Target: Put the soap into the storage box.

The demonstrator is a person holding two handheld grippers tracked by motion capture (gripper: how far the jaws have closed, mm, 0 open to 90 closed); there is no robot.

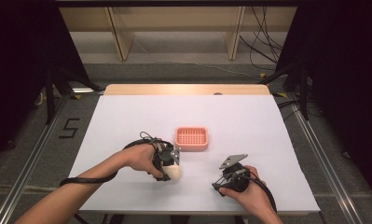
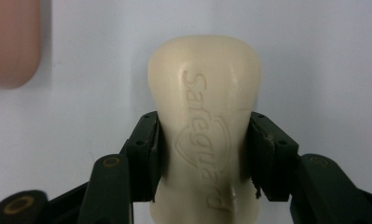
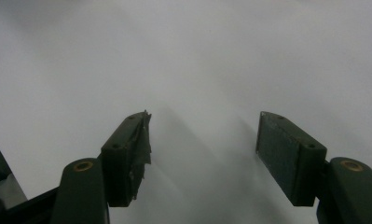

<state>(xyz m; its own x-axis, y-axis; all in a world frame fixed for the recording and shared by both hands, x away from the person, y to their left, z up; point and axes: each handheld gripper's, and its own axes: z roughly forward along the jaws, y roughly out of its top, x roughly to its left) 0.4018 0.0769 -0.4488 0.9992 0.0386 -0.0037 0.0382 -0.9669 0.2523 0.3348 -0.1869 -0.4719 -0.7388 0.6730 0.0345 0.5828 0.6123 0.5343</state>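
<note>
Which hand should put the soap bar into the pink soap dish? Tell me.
Left. Its claw is already shut on the soap bar, close beside the pink soap dish. The right claw stands open with nothing between its pads, farther off.

soap bar (image 2: 204, 135): we see a smooth, waxy cream surface with a pressed-in logo
soap dish (image 1: 191, 138): we read it as matt pink plastic, gridded
worktop (image 1: 249, 126): matt white covering over pale wood
jaws: matt black pads, one frayed

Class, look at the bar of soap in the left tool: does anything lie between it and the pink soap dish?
Nothing visible does. The soap is gripped by the left tool, and bare white table separates it from the pink dish.
</note>
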